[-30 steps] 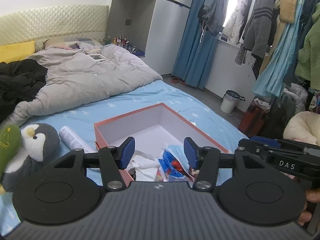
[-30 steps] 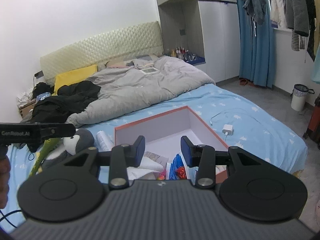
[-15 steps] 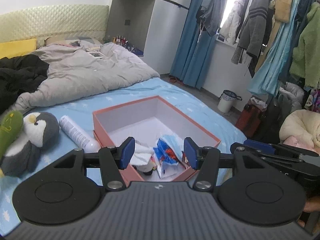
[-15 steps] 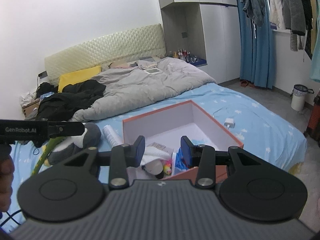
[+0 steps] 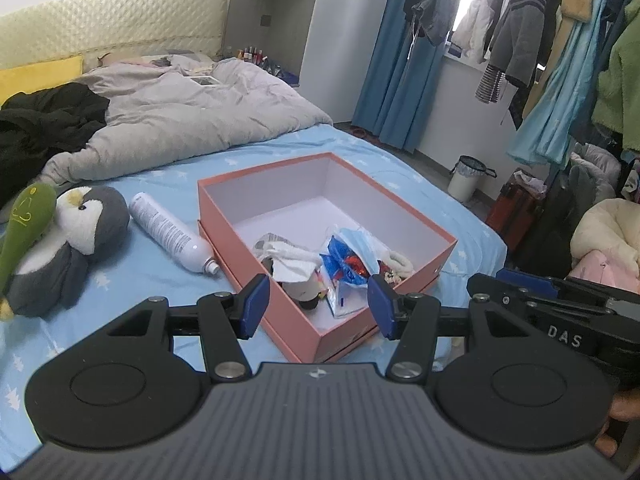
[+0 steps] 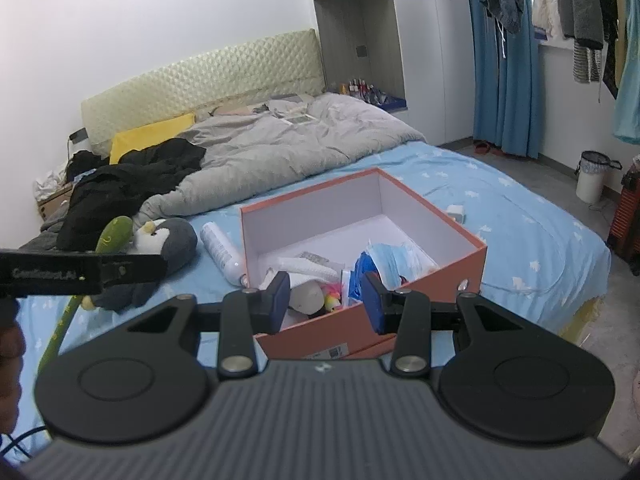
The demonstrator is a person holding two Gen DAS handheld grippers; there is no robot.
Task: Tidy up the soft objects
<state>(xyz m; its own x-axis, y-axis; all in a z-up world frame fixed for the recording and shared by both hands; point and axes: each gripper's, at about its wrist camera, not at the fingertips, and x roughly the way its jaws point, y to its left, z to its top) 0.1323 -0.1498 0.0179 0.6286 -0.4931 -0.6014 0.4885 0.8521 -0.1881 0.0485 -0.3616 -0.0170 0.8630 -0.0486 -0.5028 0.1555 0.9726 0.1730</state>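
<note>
An open orange box (image 5: pixel 424 264) (image 6: pixel 440 272) with a white inside lies on the blue bed sheet. Its near end holds a white cloth (image 5: pixel 294 258), a blue face mask (image 5: pixel 360 240) (image 6: pixel 396 256) and small items. A grey and white penguin plush (image 5: pixel 76 232) (image 6: pixel 168 240) lies left of the box, with a green plush (image 5: pixel 24 228) (image 6: pixel 114 236) against it. My left gripper (image 5: pixel 318 308) is open and empty, above the box's near corner. My right gripper (image 6: pixel 326 302) is open and empty, above the box's near edge.
A white spray can (image 5: pixel 168 232) (image 6: pixel 222 250) lies between penguin and box. A grey duvet (image 5: pixel 180 120) and black clothes (image 6: pixel 132 184) cover the bed's far part. A white charger (image 6: pixel 454 212) lies behind the box. Hanging clothes (image 5: pixel 560 40) and a bin (image 5: pixel 466 178) stand right.
Both grippers have risen and drawn back from the box, so more of the box and bed shows. Both stayed open and empty.
</note>
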